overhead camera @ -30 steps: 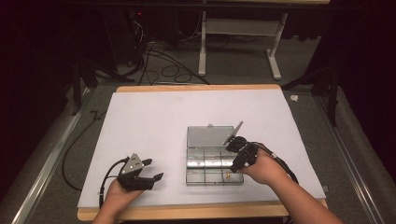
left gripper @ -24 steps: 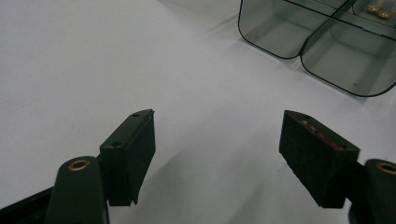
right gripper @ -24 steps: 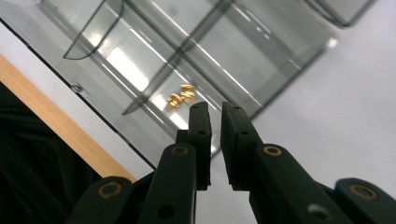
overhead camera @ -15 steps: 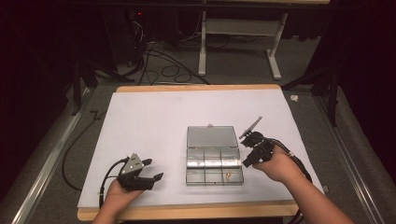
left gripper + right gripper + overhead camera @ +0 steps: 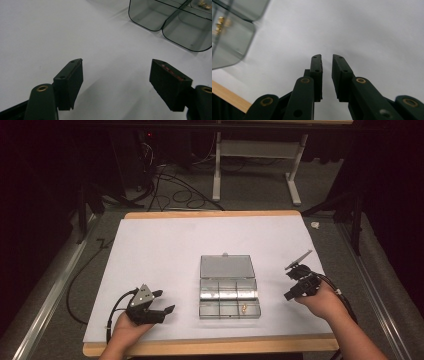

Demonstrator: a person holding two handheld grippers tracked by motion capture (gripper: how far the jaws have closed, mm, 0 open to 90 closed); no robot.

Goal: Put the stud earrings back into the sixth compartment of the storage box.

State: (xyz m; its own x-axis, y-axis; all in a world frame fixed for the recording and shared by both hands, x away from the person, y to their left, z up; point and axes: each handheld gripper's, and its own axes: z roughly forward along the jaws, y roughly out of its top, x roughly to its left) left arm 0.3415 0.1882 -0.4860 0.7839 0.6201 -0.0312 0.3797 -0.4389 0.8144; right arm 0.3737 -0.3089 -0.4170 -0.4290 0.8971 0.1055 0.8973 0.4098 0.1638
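The left gripper [image 5: 159, 303] lies low at the sheet's 7 o'clock corner, held in the left hand [image 5: 129, 330], its jaws spread wide with nothing between them; in the left gripper view [image 5: 116, 82] bare white sheet [image 5: 165, 250] shows through the gap. The right gripper [image 5: 296, 281], in the right hand [image 5: 322, 301], sits at about 4 o'clock, its jaws drawn nearly together with a thin slit left and nothing held; the right gripper view [image 5: 327, 75] shows them over plain sheet, touching nothing. The clear case [image 5: 229, 287] lies open near the sheet's centre, lid back toward 12 o'clock, a small brass part [image 5: 243, 308] in its near row. Since a second ago the right gripper has pulled away from the case toward 3 o'clock; the left one has not moved.
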